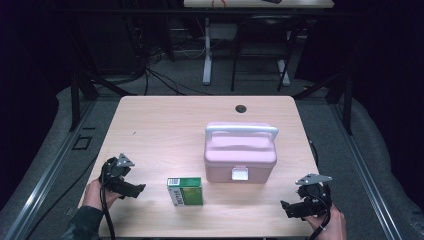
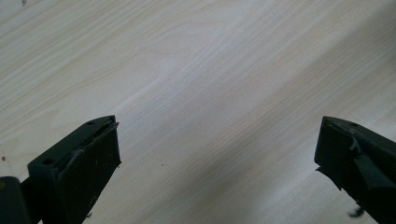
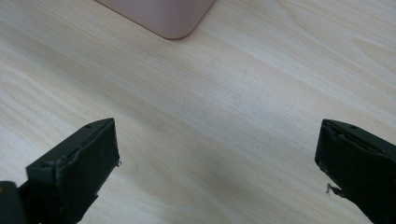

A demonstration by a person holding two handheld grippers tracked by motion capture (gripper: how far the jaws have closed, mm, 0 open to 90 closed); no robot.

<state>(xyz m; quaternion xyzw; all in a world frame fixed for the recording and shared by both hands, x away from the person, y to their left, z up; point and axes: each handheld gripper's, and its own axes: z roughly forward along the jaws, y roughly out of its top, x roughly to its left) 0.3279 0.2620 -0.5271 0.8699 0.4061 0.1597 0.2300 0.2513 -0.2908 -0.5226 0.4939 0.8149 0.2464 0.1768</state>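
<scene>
A pink plastic box [image 1: 240, 155] with a white handle and a white front latch sits closed right of the table's middle. In front of it, to the left, lies a green and white carton [image 1: 185, 191]. My left gripper [image 1: 136, 189] rests low over the table's near left, open and empty, pointing toward the carton. My right gripper [image 1: 286, 207] hovers at the near right corner, open and empty. In the left gripper view the gripper [image 2: 219, 154] has bare wood between its jaws. In the right gripper view the gripper [image 3: 217, 154] faces a corner of the pink box [image 3: 163, 16].
The light wooden table [image 1: 165, 130] has a dark cable hole [image 1: 241, 108] near its far edge. Beyond it are dark floor, cables and the legs of another desk [image 1: 207, 55]. Bare wood lies between carton and both grippers.
</scene>
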